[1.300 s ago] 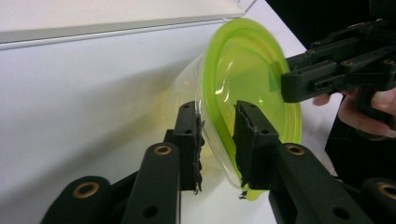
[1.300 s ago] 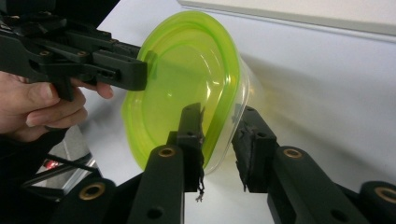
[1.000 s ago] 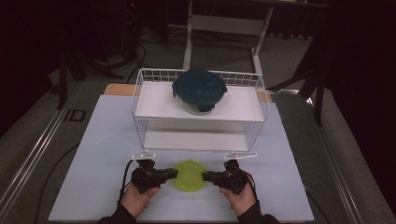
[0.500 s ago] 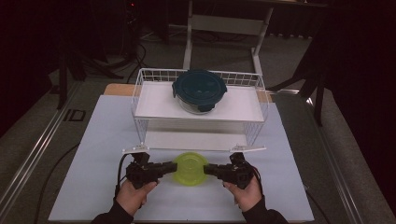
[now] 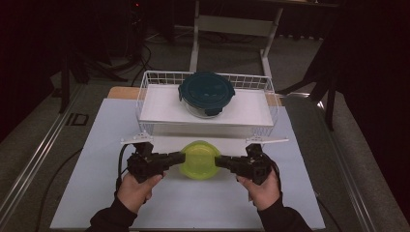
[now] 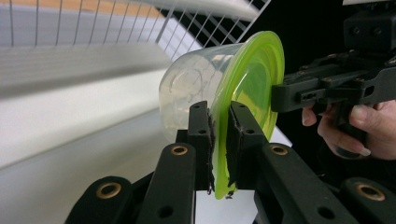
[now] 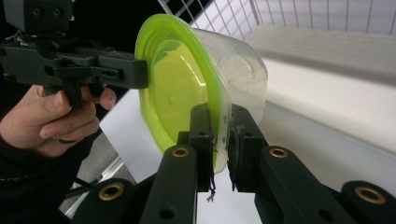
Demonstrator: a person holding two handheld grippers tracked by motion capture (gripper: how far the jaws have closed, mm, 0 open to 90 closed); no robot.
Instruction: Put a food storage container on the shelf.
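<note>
We can read just one marking: "ID" in dark letters on the grey floor strip (image 5: 77,119), just off the table's (image 5: 111,145) far left corner. Nothing else is legible to us, incl. container, rack, grippers.

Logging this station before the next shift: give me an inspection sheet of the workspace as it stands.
Surface: white mat on the table, bare at the front.
Job's things: clear tub with green lid, held by its rim on both sides.
Clutter: wire rack carrying a dark-lidded container.
Grippers: left gripper and right gripper, jaws shut on the lid rim.
Cables: one trails from the left gripper.
Surroundings: dark room, metal frame behind.
</note>
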